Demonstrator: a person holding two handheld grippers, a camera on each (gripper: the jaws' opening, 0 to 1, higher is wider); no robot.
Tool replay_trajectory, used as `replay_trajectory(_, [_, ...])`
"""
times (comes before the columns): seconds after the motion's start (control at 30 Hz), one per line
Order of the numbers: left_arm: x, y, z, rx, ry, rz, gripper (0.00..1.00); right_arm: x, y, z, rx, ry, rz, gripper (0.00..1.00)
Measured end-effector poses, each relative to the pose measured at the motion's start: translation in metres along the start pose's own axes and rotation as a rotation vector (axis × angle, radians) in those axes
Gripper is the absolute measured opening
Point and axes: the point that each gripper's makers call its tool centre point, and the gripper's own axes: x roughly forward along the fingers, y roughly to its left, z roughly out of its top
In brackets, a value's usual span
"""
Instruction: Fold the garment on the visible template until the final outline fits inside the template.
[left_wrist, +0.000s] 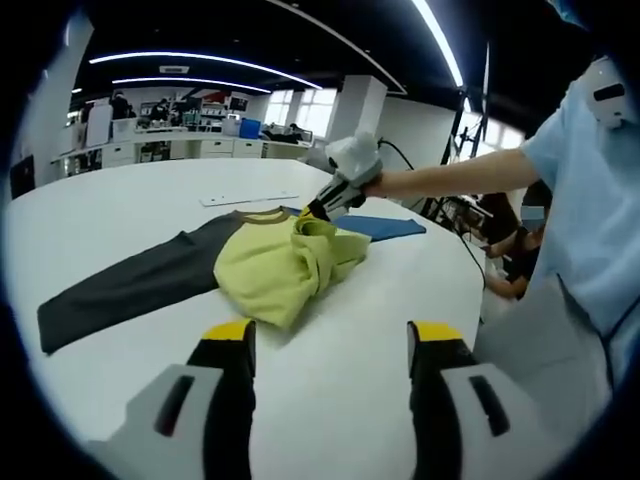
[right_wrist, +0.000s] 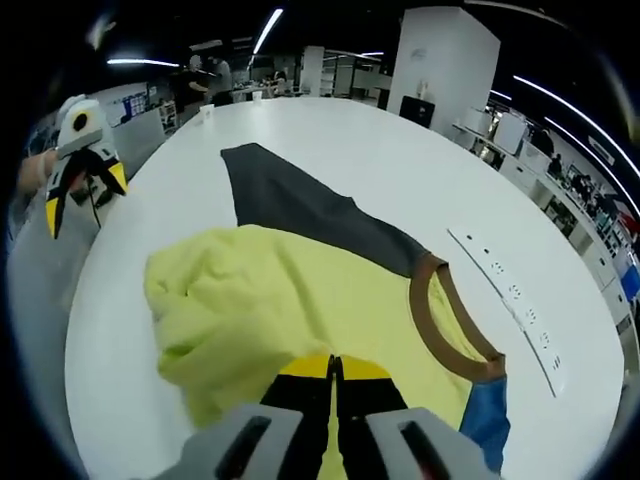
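While the garment (left_wrist: 270, 265) lies bunched on the white worktop (left_wrist: 340, 370), its grey sleeve stretched flat | right claw (right_wrist: 335, 372) pinched closed on its yellow cloth, beside the brown collar (right_wrist: 440, 320); left claw (left_wrist: 330, 345) spread wide, holding nothing, hovering near the garment

White table (left_wrist: 360, 330), white strip (right_wrist: 510, 295) on it.

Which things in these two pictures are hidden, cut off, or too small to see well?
- Blue template: the yellow shirt covers most of it in the left gripper view.
- Right gripper: the jaws look shut on the shirt; the fabric between them is hidden in the right gripper view.
- White strip: its marks are too small to read.
- Background desks: too small and blurred.
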Motion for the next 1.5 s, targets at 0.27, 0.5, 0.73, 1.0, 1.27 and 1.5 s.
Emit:
replay_trajectory(0.27, [0.0,-0.002,0.0,-0.003,0.001,-0.004,0.58,0.0,0.0,-0.001,-0.001,0.004,-0.006,0.0])
replay_trajectory(0.5, [0.0,-0.002,0.001,-0.003,-0.002,-0.004,0.58,-0.002,-0.001,0.0,-0.002,-0.011,-0.007,0.0])
replay_trajectory(0.73, [0.0,-0.002,-0.001,-0.003,0.003,-0.001,0.59,-0.015,-0.006,0.002,0.033,-0.045,-0.034,0.1])
replay_trajectory(1.0, [-0.001,-0.001,-0.002,-0.01,-0.001,0.003,0.6,-0.03,-0.014,-0.012,0.017,-0.037,-0.101,0.45])
replay_trajectory(1.27, [0.001,-0.002,-0.002,-0.011,-0.006,0.0,0.6,-0.038,-0.005,-0.018,0.052,-0.065,-0.089,0.74])
replay_trajectory(1.5, [0.002,-0.002,0.0,-0.011,-0.011,-0.002,0.6,-0.044,0.006,-0.017,0.042,-0.086,-0.079,0.86])
